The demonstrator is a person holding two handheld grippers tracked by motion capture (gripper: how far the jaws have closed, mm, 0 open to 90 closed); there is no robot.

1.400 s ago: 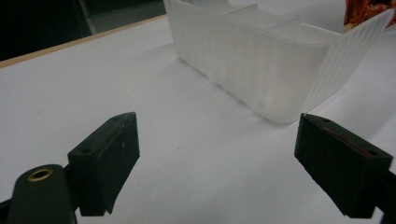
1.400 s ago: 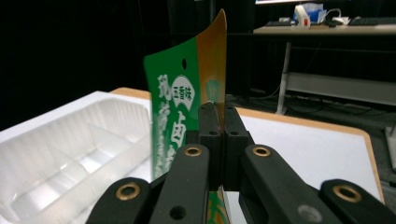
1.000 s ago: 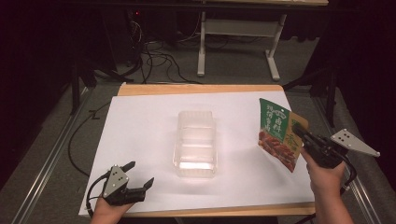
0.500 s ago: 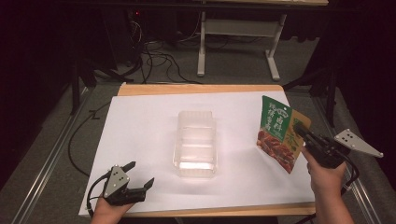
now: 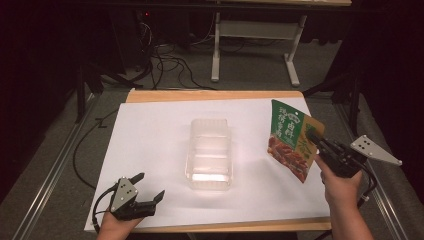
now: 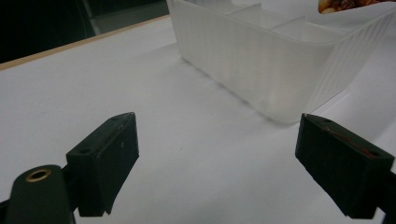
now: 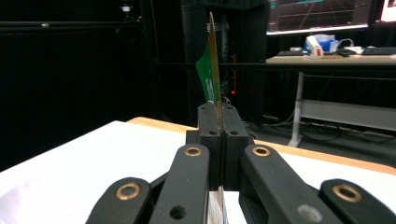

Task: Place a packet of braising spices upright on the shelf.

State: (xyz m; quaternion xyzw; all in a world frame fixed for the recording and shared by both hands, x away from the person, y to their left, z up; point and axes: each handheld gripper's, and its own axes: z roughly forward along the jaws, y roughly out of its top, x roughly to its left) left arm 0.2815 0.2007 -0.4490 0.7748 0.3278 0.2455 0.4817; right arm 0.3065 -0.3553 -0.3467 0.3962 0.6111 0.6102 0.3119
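From the high view, your right gripper (image 5: 316, 140) has the green snack packet (image 5: 291, 140) pinched by its right edge and lifted off the white table (image 5: 150, 140), to the right of the clear plastic box (image 5: 210, 155) that sits mid-table; your left gripper (image 5: 148, 187) rests near the front left corner with its jaws spread and nothing between them, well apart from the box; to do this step well, I'd judge you should carry the packet leftward over the box with its lower edge clear of the rim, then lower it flat rather than corner first. In the left gripper view, the left gripper (image 6: 215, 163) stands wide open and empty above the sheet, with the ribbed wall of the box (image 6: 261, 70) just ahead and its dividers visible inside; if the box looks likely to slide, bring that gripper up to steady the near wall. In the right gripper view, the right gripper (image 7: 218, 123) is clamped tight on the packet (image 7: 211, 74), which stands edge-on and upright above the jaws; keep the squeeze firm, since so thin a hold on one edge may let the packet swing or slip.
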